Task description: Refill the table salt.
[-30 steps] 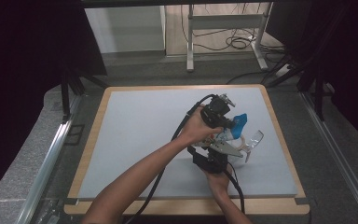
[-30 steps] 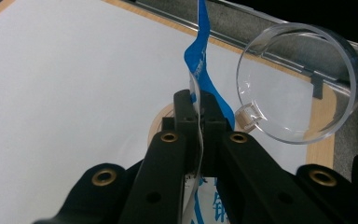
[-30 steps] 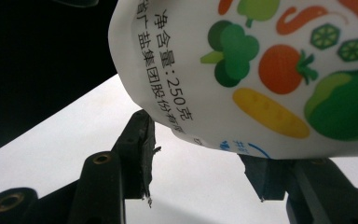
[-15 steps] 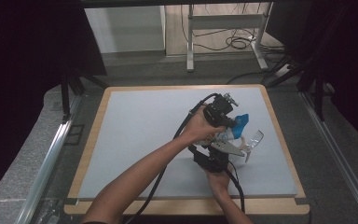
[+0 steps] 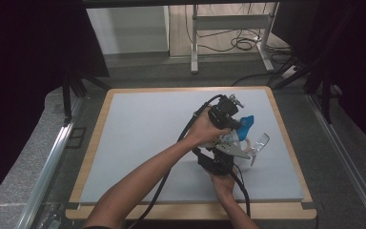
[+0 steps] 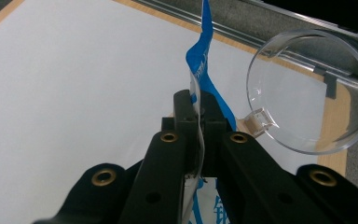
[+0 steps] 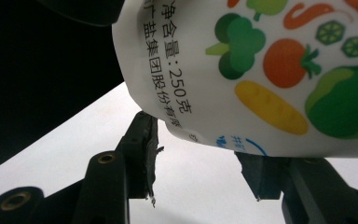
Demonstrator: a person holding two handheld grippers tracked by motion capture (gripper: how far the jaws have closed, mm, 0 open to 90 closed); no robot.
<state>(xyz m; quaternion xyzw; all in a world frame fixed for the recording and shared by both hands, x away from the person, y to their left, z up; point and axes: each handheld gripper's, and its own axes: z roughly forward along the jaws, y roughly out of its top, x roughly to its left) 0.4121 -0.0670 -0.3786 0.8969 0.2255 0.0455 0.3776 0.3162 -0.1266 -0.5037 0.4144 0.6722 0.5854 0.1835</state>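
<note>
Pale grey surface (image 5: 138, 143) with wooden rim, dark floor and cables beyond. Left tongs (image 6: 200, 116) closed tight on blue top edge of bag (image 6: 204, 70), held above right part of surface. Clear round cup (image 6: 310, 91) just beside, to right of bag, mouth turned toward left tongs' camera. Right tongs (image 7: 198, 154) spread wide under bag's white bottom (image 7: 261, 70), printed with vegetables; contact with either jaw unclear. In high view, both hands close together at bag (image 5: 244, 125)
</note>
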